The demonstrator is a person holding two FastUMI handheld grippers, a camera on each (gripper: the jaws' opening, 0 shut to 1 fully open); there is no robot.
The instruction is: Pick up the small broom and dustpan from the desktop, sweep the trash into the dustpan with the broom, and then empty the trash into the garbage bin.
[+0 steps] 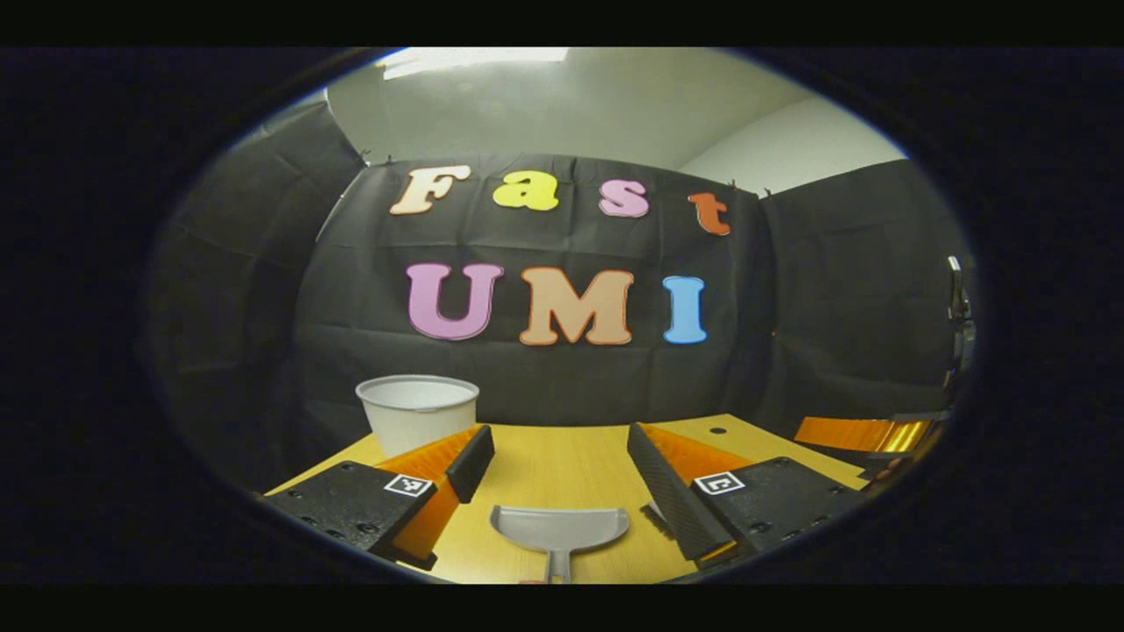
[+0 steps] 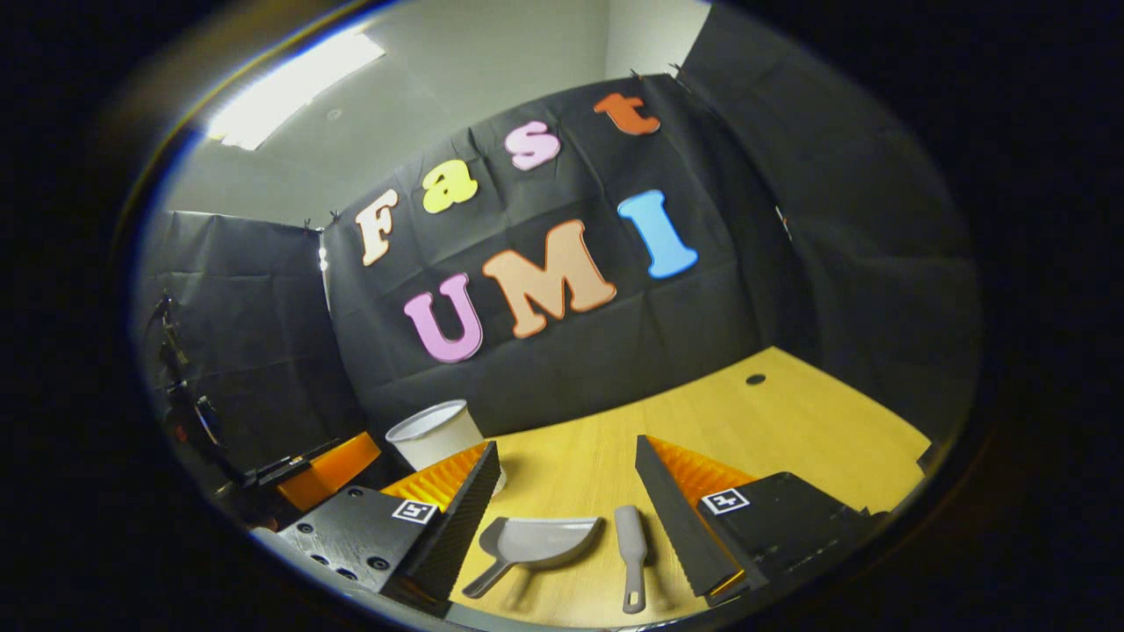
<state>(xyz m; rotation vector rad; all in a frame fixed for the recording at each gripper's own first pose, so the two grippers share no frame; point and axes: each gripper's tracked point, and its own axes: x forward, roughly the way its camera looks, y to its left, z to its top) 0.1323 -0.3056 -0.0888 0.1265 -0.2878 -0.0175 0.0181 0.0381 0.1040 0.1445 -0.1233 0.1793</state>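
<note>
- Black cloth walls close off the back of the booth behind a yellow wooden desktop (image 1: pixel 562 456), which has a small round hole near its far right part in both views.
- On the left gripper view, the left gripper (image 1: pixel 560 456) hovers above the desktop with its two fingers spread wide and nothing between them.
- Below and between those fingers, close to the camera, lies the grey plastic dustpan (image 1: pixel 559 528), flat on the desktop, its open mouth turned toward the far wall and its handle pointing back toward the camera.
- Beyond the left finger stands a white round plastic garbage bin (image 1: pixel 418 411), upright near the far edge of the desktop.
- On the right gripper view, the right gripper (image 2: pixel 566 478) is also held above the desktop, fingers well apart and gripping nothing.
- Between its fingers lie the dustpan (image 2: pixel 537 542) nearer the left finger and, just beside it toward the right finger, the small grey broom (image 2: pixel 630 553), apart from the dustpan; its bristles cannot be made out.
- The garbage bin (image 2: pixel 435 434) stands past the tip of the left finger, partly hidden by it.
- No trash can be made out on the desktop at this size.
</note>
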